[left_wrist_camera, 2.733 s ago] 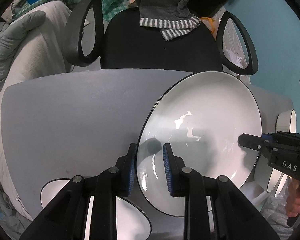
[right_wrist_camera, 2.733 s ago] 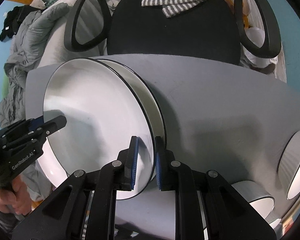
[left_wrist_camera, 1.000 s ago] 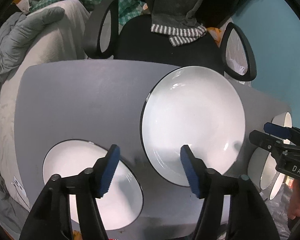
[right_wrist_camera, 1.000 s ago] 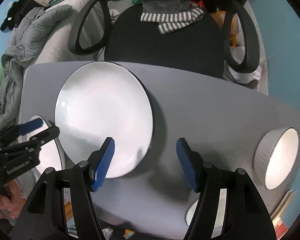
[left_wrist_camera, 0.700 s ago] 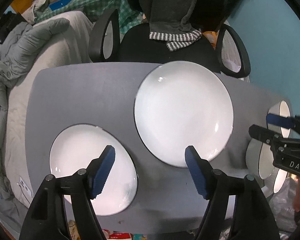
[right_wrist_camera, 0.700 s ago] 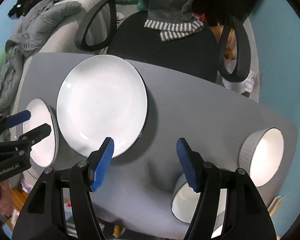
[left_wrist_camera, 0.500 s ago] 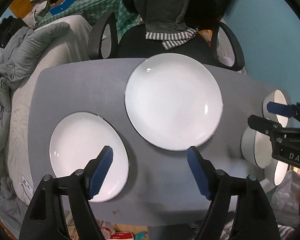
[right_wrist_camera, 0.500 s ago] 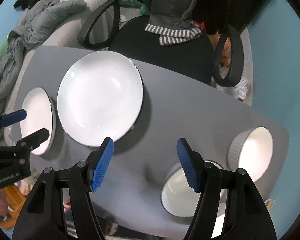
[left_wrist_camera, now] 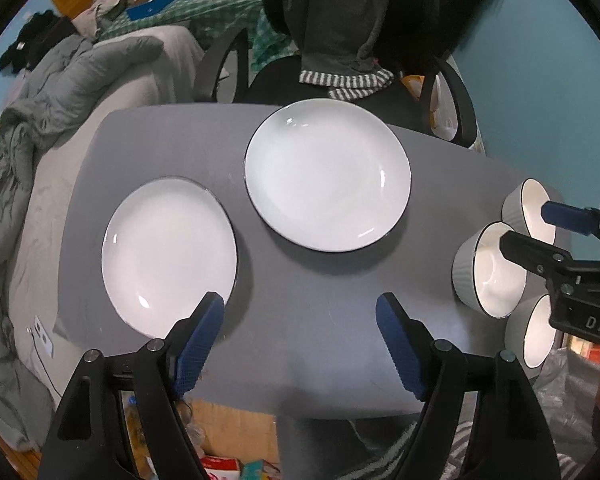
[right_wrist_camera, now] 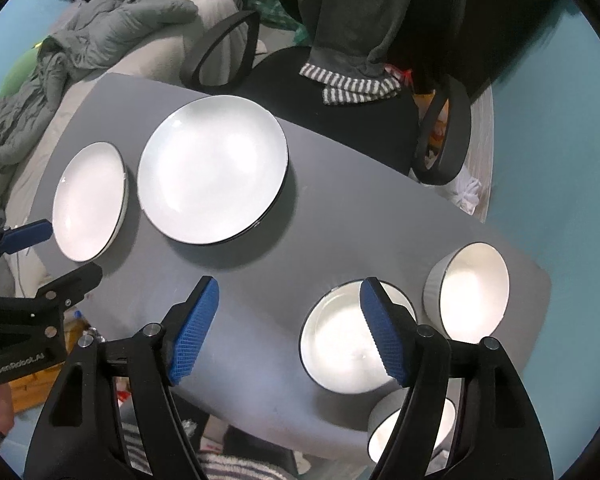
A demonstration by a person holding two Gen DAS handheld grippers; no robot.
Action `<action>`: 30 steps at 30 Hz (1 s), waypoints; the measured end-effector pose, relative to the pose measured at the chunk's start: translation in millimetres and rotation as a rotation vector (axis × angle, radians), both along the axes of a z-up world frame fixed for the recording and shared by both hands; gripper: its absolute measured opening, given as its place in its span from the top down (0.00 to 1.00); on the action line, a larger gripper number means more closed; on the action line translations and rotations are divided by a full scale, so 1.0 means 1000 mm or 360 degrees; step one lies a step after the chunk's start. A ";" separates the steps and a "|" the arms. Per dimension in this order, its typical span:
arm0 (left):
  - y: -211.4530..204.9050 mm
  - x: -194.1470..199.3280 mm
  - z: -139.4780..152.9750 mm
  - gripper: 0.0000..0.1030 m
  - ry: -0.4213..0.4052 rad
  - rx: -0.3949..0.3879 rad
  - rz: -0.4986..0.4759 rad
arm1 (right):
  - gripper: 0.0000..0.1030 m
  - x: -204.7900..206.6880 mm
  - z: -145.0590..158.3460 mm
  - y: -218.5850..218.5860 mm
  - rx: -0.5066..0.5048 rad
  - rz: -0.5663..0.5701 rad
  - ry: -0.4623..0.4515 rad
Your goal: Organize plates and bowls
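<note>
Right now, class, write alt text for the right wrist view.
Two white plates, a large plate and a small plate, lie flat on a grey table, three white bowls clustered right; the open right hand-held gripper hovers above.

Pretty cluttered room honestly. There's a grey table [left_wrist_camera: 172, 148] with rounded corners in the middle, and a black office chair [right_wrist_camera: 340, 120] with loop armrests pushed up against its far side. A dark grey sweater with striped cuffs [left_wrist_camera: 344, 24] is draped over the chair back. The walls [left_wrist_camera: 540, 92] are teal-blue. On the left there's a pale sofa or bed, can't tell which, with a grey puffy jacket [right_wrist_camera: 100, 28] dumped on it. Further back, a green checkered cloth [left_wrist_camera: 204, 12] covered in random stuff, and a cardboard box [left_wrist_camera: 236, 424] under the table's near edge.
</note>
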State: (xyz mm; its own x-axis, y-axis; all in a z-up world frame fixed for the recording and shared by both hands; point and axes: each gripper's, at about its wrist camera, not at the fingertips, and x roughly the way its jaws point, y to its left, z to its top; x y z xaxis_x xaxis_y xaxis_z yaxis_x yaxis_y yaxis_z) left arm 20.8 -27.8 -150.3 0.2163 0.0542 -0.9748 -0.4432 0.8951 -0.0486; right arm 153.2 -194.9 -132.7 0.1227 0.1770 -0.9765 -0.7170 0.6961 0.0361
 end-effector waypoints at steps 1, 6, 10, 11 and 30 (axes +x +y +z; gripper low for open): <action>0.000 -0.004 0.001 0.22 -0.0001 -0.0011 0.0026 | 0.30 -0.003 0.001 -0.001 0.0007 0.0005 0.0003; 0.003 -0.024 0.004 0.22 0.0007 -0.0010 0.0115 | 0.30 -0.011 0.004 -0.004 0.0025 0.0019 0.0023; 0.011 -0.039 0.003 0.22 0.0023 -0.0016 0.0167 | 0.30 -0.017 0.003 0.000 0.0029 0.0031 0.0044; 0.014 -0.043 0.002 0.22 0.0026 -0.0017 0.0180 | 0.30 -0.019 0.003 0.002 0.0028 0.0037 0.0044; 0.108 -0.084 -0.018 0.22 0.0085 -0.0007 0.0225 | 0.30 -0.053 -0.018 0.061 0.0102 0.0018 0.0201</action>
